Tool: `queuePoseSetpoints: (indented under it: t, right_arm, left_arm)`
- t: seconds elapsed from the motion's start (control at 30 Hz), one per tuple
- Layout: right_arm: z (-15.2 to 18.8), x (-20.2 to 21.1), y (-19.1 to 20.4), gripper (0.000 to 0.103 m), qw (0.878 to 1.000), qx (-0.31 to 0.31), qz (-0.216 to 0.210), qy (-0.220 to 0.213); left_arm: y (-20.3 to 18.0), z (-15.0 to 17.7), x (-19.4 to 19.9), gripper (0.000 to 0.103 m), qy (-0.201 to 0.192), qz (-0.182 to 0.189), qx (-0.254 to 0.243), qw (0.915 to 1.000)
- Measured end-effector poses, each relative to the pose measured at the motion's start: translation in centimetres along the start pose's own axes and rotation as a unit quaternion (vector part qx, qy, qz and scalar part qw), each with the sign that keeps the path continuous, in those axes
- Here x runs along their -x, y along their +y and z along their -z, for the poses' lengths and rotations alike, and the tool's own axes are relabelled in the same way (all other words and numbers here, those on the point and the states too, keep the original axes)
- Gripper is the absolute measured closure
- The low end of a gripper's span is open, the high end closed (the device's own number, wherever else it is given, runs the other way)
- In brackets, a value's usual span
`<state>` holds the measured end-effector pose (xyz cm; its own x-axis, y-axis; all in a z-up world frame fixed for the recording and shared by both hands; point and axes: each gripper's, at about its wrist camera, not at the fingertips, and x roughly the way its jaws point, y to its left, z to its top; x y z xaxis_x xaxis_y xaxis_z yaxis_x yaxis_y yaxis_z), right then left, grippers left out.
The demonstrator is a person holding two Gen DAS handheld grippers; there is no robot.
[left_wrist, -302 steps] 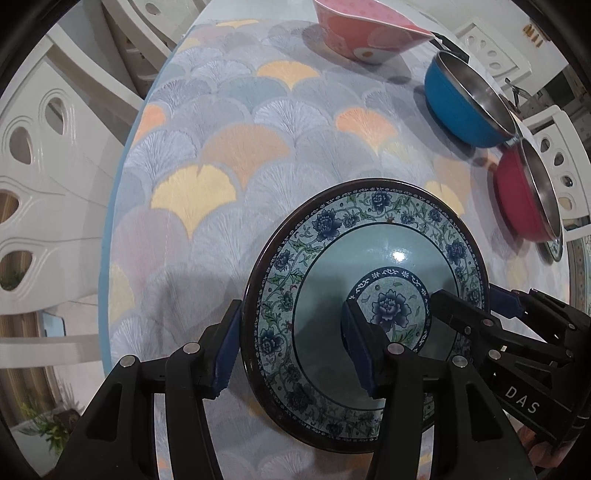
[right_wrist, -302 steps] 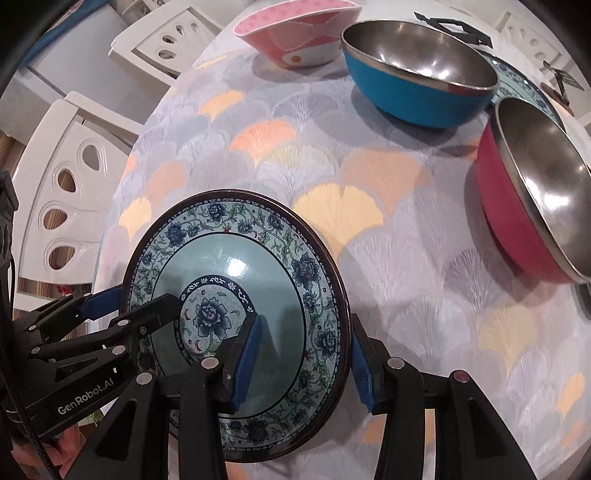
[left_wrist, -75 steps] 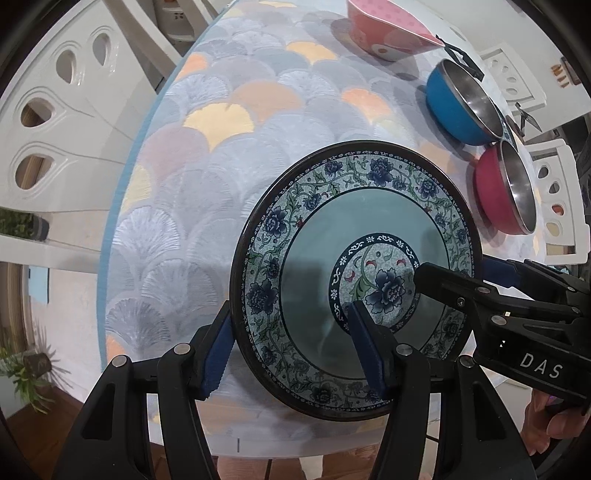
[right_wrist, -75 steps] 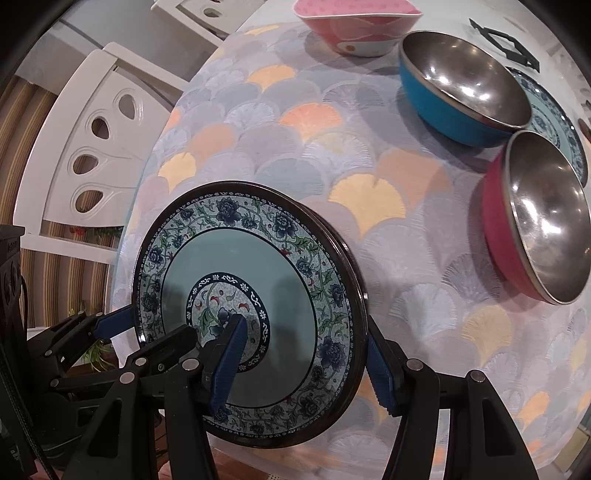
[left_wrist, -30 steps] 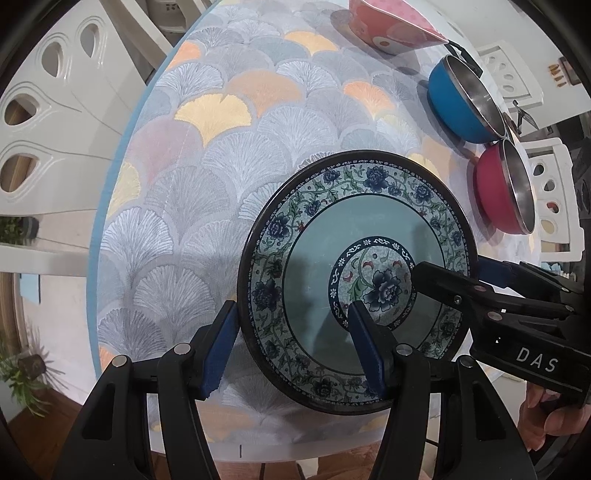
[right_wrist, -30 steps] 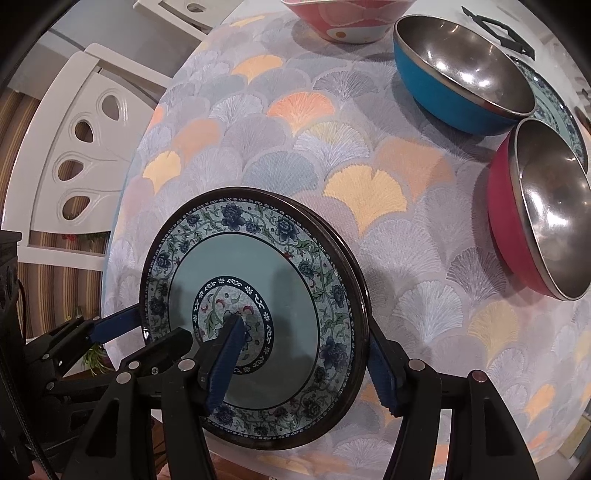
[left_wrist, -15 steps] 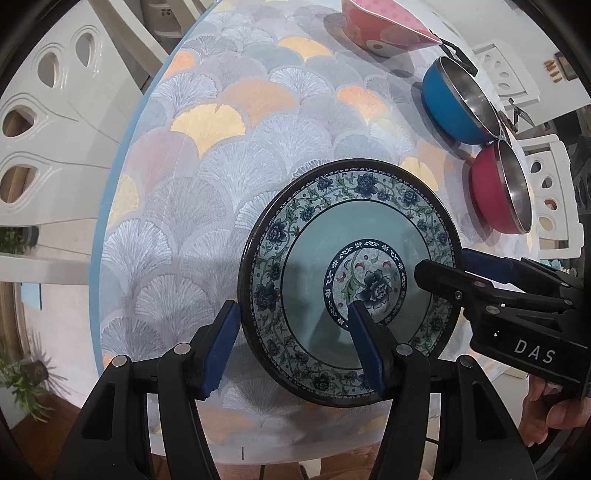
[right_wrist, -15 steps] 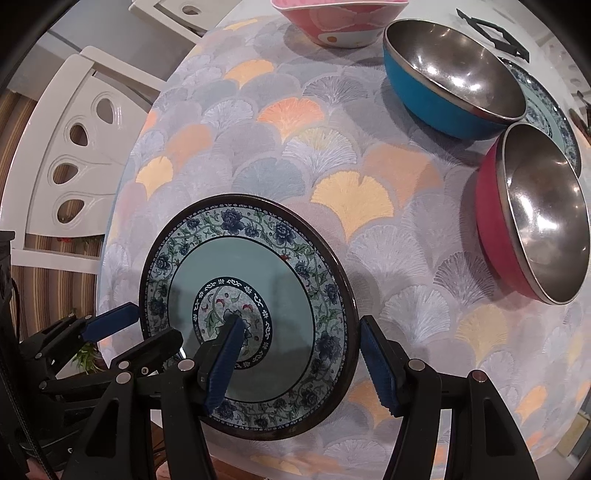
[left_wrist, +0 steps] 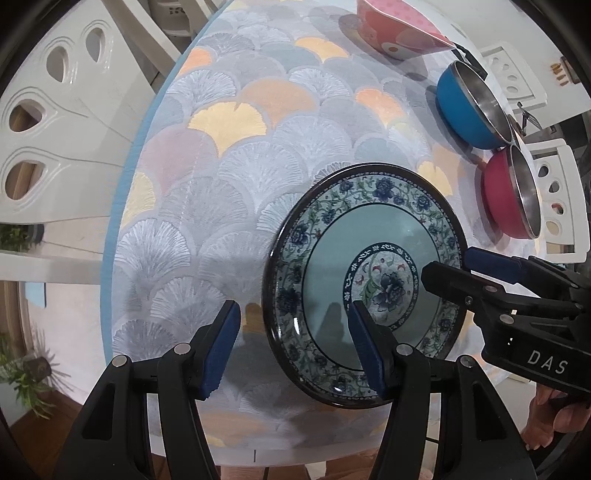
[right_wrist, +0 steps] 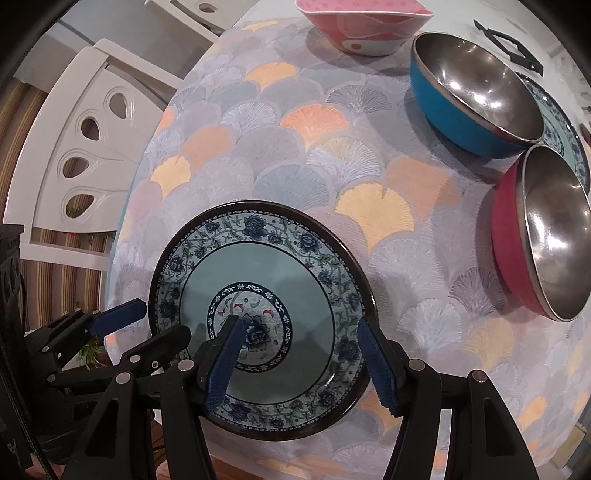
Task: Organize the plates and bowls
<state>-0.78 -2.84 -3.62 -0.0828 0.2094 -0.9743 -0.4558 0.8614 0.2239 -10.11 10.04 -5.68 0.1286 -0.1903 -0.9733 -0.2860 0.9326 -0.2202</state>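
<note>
A blue-and-green floral plate (left_wrist: 364,284) lies on the tablecloth near the table's front edge; it also shows in the right wrist view (right_wrist: 258,317). My left gripper (left_wrist: 293,345) is open, its jaws straddling the plate's left rim without pinching it. My right gripper (right_wrist: 301,354) is open and straddles the plate's right rim; it shows in the left wrist view (left_wrist: 454,266) too. A pink bowl (right_wrist: 364,26), a blue steel bowl (right_wrist: 472,92) and a red steel bowl (right_wrist: 543,232) stand beyond. A second floral plate (right_wrist: 561,122) lies behind the bowls.
The round table has a fan-patterned cloth (left_wrist: 236,155). White chairs stand at the left (left_wrist: 55,122) and far right (left_wrist: 554,192). The table's front edge (left_wrist: 258,461) is just below the plate. A black frame-like object (right_wrist: 509,44) lies at the back.
Both grippers carried the plate out over the table, and it now rests on the cloth. The jaws look wider and off the rim now. The bowls have not moved.
</note>
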Motion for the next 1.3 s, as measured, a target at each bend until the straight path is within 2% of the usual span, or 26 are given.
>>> queuePoseSetpoints:
  t: [0.17,0.37,0.5,0.77,0.93,1.07,1.3]
  right_arm:
    - [-0.1,-0.1,0.2,0.041,1.0,-0.002,0.002,-0.001]
    - [-0.4,1.4,-0.3,0.041,0.999,-0.021,-0.006,-0.04]
    - [-0.7,1.7,-0.6,0.041,0.998,-0.028,-0.03,-0.052]
    - [-1.4,0.4,-1.2,0.041,0.997,0.008,-0.071,-0.021]
    - [-1.8,1.1,-2.4,0.041,0.995,0.039,-0.095,-0.008]
    - [-2.8,3.0,-4.4,0.041,0.992,0.052,-0.11,-0.018]
    - [-4.8,7.4,-9.1,0.04,0.991,0.045,-0.113,-0.055]
  left_arm:
    - [0.3,0.0,0.0,0.046,-0.001,0.0,0.0,1.0]
    - [0.4,-0.2,0.1,0.044,-0.004,-0.008,-0.009,0.9999]
    - [0.5,-0.5,0.2,0.044,-0.005,-0.02,-0.005,0.9998]
    - [-0.1,-0.9,0.1,0.044,-0.007,-0.057,0.048,0.9971]
    - [-1.9,-1.5,0.1,0.043,-0.004,-0.076,0.071,0.9946]
    - [-4.3,-2.9,0.8,0.043,-0.007,-0.089,0.071,0.9934]
    - [-10.6,-7.2,2.3,0.042,-0.011,-0.116,-0.003,0.9931]
